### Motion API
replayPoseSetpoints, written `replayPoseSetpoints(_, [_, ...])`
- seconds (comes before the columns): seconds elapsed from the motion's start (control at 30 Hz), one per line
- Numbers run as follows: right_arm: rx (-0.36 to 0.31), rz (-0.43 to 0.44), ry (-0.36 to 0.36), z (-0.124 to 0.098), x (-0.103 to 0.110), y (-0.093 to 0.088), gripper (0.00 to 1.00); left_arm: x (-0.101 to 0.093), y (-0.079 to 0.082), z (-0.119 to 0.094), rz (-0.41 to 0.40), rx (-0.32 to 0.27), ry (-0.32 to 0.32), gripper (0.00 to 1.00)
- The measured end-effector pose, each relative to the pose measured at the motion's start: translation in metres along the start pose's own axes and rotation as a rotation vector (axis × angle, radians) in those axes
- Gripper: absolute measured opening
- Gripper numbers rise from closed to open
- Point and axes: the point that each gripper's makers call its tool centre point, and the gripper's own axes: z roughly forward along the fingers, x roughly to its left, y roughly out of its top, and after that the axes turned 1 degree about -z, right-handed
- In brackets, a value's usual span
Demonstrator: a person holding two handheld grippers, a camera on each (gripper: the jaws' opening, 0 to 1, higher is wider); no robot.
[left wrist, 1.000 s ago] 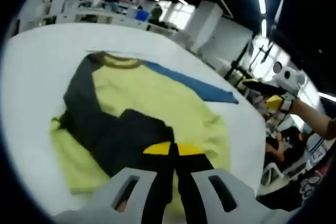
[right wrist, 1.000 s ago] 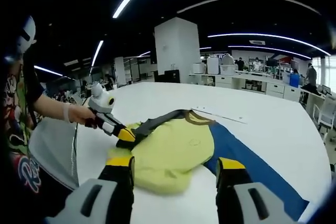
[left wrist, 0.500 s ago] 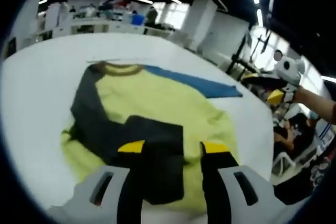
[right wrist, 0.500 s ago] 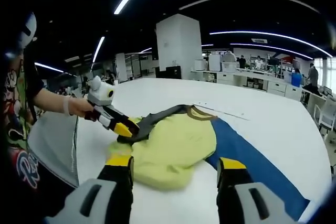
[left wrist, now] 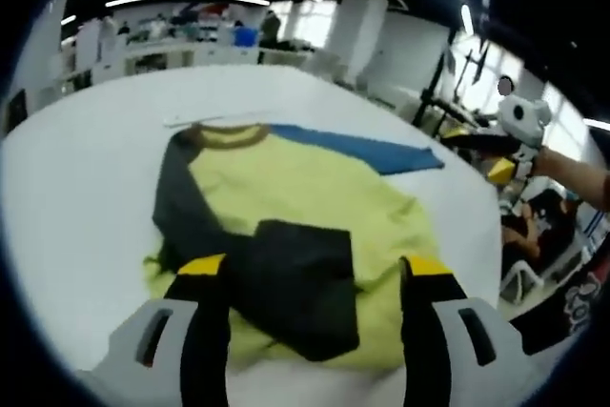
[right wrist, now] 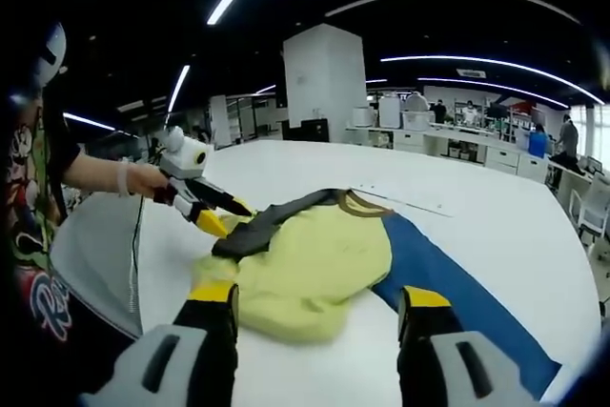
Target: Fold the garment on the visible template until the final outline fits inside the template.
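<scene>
A yellow-green shirt (left wrist: 295,193) with dark grey sleeves lies on the white table over a blue template (left wrist: 367,148). One dark sleeve (left wrist: 291,269) is folded across its body. My left gripper (left wrist: 313,269) hangs open just above that sleeve, holding nothing. It shows from the side as the left gripper (right wrist: 229,214), at the near corner of the shirt (right wrist: 315,254). My right gripper (right wrist: 318,295) is open over the shirt's hem, beside the bare strip of blue template (right wrist: 453,283). The right gripper (left wrist: 481,154) hovers off the table's right edge, held by a hand.
A thin white strip (right wrist: 405,203) lies past the collar. The white table (right wrist: 515,226) spreads wide behind the shirt, and its edge (right wrist: 105,274) runs close to the person's body at the left. Desks and people stand far back.
My left gripper opened, let go of the dark sleeve and drew back a little; the sleeve now lies flat on the shirt. The right gripper has kept its place, open.
</scene>
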Motion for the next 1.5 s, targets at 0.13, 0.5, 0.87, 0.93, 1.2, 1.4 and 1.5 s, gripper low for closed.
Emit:
replayPoseSetpoints(0.13, [0.007, -0.002, -0.004, 0.0, -0.001, -0.002, 0.73, 0.006, 0.002, -0.001, 0.012, 0.01, 0.0, 0.64])
replayPoseSetpoints(0.5, [0.021, -0.009, -0.006, 0.0, 0.001, -0.007, 0.75, 0.02, 0.012, 0.011, 0.007, 0.039, -0.01, 0.51])
replayPoseSetpoints(0.87, [0.034, 0.012, -0.016, -0.006, -0.001, -0.017, 0.73, 0.03, 0.017, 0.034, -0.002, 0.082, -0.02, 0.32])
replayPoseSetpoints(0.93, [0.03, 0.015, -0.021, -0.007, -0.002, -0.018, 0.73, 0.03, 0.015, 0.037, -0.008, 0.093, -0.029, 0.29])
replayPoseSetpoints(1.2, [0.028, 0.028, -0.031, -0.01, -0.002, -0.022, 0.72, 0.033, 0.009, 0.044, -0.023, 0.122, -0.029, 0.26])
replayPoseSetpoints(1.4, [0.027, 0.036, -0.028, -0.009, -0.001, -0.023, 0.72, 0.033, 0.009, 0.048, -0.048, 0.122, -0.031, 0.23])
replayPoseSetpoints(1.5, [0.022, 0.042, -0.029, -0.008, -0.001, -0.023, 0.72, 0.032, 0.007, 0.05, -0.051, 0.129, -0.036, 0.19])
